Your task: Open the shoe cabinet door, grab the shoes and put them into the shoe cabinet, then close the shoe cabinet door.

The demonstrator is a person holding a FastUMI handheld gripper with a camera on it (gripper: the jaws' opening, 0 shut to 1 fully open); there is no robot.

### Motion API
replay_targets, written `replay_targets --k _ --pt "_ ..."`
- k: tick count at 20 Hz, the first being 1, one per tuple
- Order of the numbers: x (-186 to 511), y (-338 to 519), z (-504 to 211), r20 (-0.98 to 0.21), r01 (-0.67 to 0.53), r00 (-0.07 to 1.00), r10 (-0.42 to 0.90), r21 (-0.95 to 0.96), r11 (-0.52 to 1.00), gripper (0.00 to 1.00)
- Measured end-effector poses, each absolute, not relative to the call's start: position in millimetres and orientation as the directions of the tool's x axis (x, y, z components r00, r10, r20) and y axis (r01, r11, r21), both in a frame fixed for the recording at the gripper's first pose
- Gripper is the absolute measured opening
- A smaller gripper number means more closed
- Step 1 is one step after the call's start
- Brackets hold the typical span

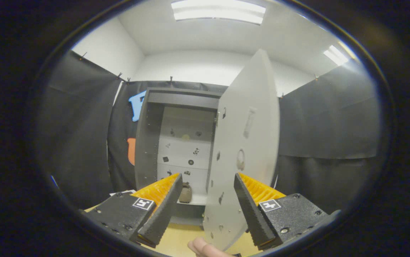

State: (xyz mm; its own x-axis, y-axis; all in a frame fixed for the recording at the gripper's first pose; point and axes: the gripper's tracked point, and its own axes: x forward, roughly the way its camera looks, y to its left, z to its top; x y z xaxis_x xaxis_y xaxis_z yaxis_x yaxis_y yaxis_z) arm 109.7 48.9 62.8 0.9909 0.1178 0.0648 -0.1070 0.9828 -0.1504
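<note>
Gripper view shows my claw (pixel 207 185) with its fingers spread wide apart, clamped on nothing. Beyond my left finger stands the shoe cabinet (pixel 176 142), a brown shoe (pixel 185 193) on its bottom shelf. Between my fingers hangs the open door (pixel 244 150), a fingertip (pixel 201 247) just below its lower edge

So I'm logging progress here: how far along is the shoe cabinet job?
The cabinet door is swung open. A shoe already sits on the bottom shelf. The hand-held gripper is open, holding nothing, door edge between its fingers. Closing the door remains.
</note>
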Motion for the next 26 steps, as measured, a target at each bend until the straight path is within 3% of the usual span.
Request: replay_targets --k 6,13,20,26 --pt "65 -35 88 0.136 -0.018 0.99 0.04 -0.161 0.987 0.92" --pt "72 -158 57 0.064 0.086 0.995 -0.077 -0.159 0.984 0.92" --pt "136 -211 -2 -0.039 0.002 0.999 -0.008 -0.167 0.986 0.92" --pt "177 -198 -36 -0.11 -0.031 0.994 0.016 -0.132 0.991 0.92"
